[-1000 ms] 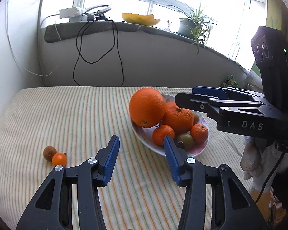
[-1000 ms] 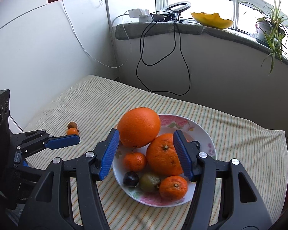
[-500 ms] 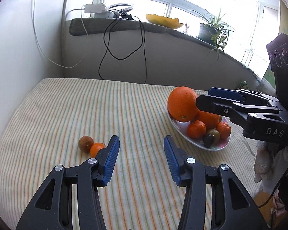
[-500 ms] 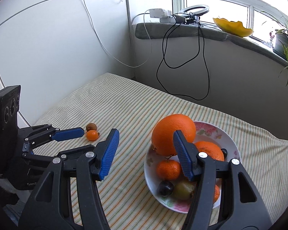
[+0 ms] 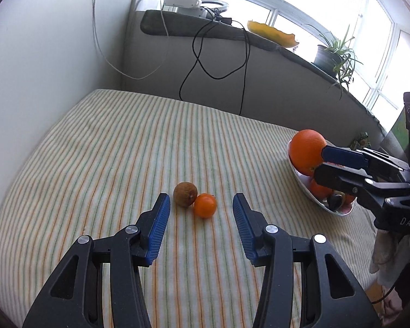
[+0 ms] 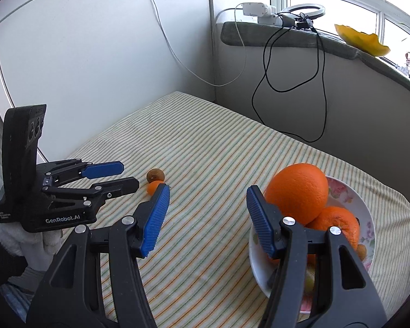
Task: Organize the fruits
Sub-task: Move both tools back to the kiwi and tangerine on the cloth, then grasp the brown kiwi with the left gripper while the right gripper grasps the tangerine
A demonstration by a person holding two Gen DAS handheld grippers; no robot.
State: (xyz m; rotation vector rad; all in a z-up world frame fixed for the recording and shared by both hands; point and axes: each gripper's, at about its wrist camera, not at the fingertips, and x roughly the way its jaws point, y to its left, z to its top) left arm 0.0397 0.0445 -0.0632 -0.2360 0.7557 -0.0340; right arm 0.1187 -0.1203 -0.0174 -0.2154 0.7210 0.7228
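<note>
A small orange mandarin [image 5: 205, 205] and a brown kiwi [image 5: 185, 190] lie touching on the striped cloth, just ahead of my open, empty left gripper [image 5: 201, 217]. Both also show in the right wrist view: the mandarin [image 6: 153, 186] and the kiwi [image 6: 155, 175]. A flowered plate [image 6: 367, 213] at the right holds a big orange [image 6: 298, 192], a second orange [image 6: 337, 222] and smaller fruits. My right gripper [image 6: 207, 210] is open and empty, beside the plate's left rim. The plate [image 5: 300, 177] shows partly hidden in the left wrist view.
White walls close the left and far sides. A windowsill [image 5: 194, 27] carries a power strip, hanging black and white cables, a yellow dish [image 5: 273, 34] and a potted plant [image 5: 332, 54]. The striped cloth [image 5: 139, 142] covers the whole surface.
Both grippers have swung left, away from the plate. The mandarin and kiwi now lie between my left fingers' line of view, closer than before. Both jaws stay open.
</note>
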